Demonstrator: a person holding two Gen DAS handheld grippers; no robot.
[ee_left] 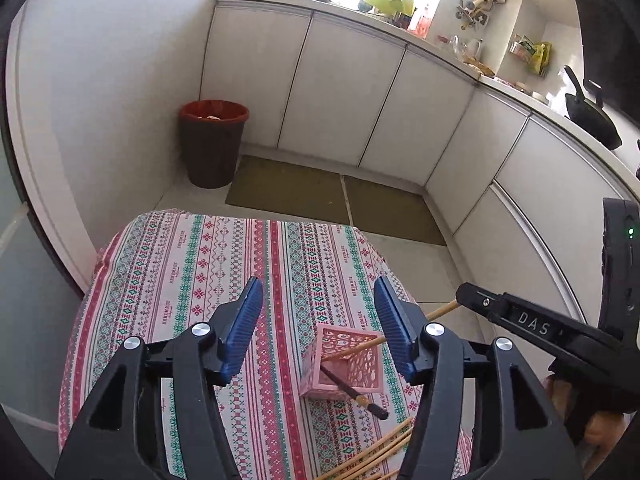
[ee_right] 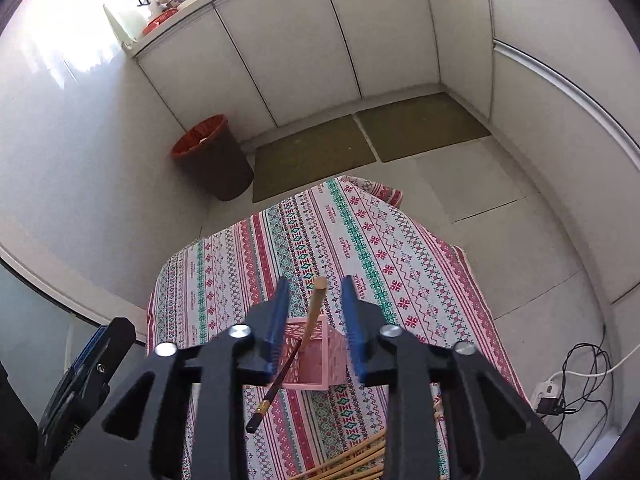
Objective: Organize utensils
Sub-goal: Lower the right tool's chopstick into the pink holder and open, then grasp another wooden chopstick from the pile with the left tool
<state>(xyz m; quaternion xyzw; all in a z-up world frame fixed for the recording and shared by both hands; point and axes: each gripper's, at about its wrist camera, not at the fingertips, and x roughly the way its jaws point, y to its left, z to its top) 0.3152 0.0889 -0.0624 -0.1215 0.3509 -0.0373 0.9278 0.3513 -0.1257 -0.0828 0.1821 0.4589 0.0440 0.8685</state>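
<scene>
Kitchen table's patterned cloth [ee_right: 360, 240] bears a pink lattice holder [ee_right: 316, 364]; both the left gripper [ee_left: 318, 328] and right gripper [ee_right: 314, 320] stand released, so next grasp a loose bamboo chopstick [ee_right: 352, 460] near its middle.

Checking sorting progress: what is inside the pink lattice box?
Inside the pink perforated plastic box lean a black chopstick with a gold band and a light bamboo chopstick. Their lower ends and the box floor are hidden by its walls.

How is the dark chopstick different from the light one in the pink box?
The dark chopstick is black with a gold band; the bamboo chopstick is plain tan. The dark one leans toward the camera; the bamboo one leans toward the right gripper, between its open jaws. Both stand in the pink holder.
</scene>
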